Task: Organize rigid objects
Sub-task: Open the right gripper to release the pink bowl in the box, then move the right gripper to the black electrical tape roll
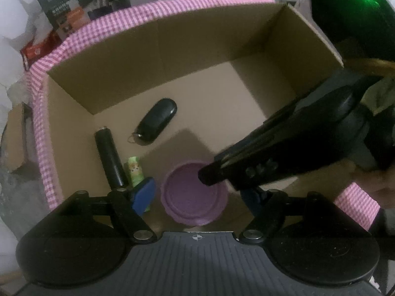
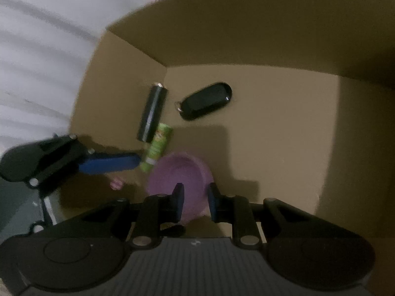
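Observation:
An open cardboard box [image 1: 172,56] holds a black key fob [image 1: 158,122], a black cylinder [image 1: 109,157], a small green tube [image 1: 135,170] and a purple round lid [image 1: 193,194]. My left gripper [image 1: 197,197] is open above the box, its jaws on either side of the purple lid without touching it. My right gripper [image 2: 193,201] is open just over the purple lid [image 2: 180,172], which lies on the box floor. The right view also shows the key fob [image 2: 206,101], the cylinder [image 2: 153,113], the green tube [image 2: 158,146] and a blue finger [image 2: 111,164] of the left gripper.
The box [image 2: 246,37] stands on a pink checked cloth [image 1: 81,39]. The right gripper's black body [image 1: 296,143] crosses the box's right side. Printed cartons [image 1: 66,2] and white packaging stand behind the cloth at the upper left.

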`<action>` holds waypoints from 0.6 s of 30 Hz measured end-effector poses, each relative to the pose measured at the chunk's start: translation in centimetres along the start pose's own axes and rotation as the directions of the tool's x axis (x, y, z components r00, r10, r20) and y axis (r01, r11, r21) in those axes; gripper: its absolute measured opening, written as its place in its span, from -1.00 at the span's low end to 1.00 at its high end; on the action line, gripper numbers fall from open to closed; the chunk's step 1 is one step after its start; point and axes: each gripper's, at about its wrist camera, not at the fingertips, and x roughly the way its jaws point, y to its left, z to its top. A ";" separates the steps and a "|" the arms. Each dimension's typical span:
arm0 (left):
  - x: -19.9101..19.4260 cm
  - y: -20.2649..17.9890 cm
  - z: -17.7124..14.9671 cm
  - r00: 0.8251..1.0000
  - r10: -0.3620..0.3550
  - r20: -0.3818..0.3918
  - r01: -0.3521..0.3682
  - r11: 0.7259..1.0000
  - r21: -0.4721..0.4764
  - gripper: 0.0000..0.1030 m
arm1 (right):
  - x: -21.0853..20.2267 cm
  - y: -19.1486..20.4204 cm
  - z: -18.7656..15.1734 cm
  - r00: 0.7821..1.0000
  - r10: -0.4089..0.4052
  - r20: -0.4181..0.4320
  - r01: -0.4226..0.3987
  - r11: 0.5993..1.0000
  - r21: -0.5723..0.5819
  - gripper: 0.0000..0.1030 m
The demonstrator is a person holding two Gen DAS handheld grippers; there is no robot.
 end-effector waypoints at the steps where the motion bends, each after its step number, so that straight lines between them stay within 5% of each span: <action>1: -0.5 0.0 -0.2 1.000 0.002 0.017 -0.002 1.000 -0.003 0.47 | -0.8 0.0 -0.2 1.000 0.013 0.028 -0.013 1.000 0.004 -0.56; 6: -4.2 -0.1 -1.4 0.991 0.010 0.135 -0.007 1.000 -0.024 0.48 | -5.8 0.3 -1.8 0.977 0.076 0.198 -0.078 0.997 0.000 -0.55; 11: -8.9 -0.6 -4.4 0.963 0.012 0.268 -0.001 0.999 -0.041 0.50 | -11.5 0.6 -6.3 0.924 0.137 0.357 -0.141 0.990 -0.017 -0.50; 14: -11.6 -1.3 -7.0 0.937 0.024 0.349 -0.006 0.999 -0.053 0.58 | -14.2 1.2 -10.6 0.888 0.144 0.437 -0.138 0.989 -0.047 0.09; 18: -13.1 -2.5 -10.7 0.905 0.023 0.424 0.005 0.998 -0.064 0.73 | -15.2 2.6 -16.0 0.856 0.123 0.502 -0.089 0.992 -0.090 0.16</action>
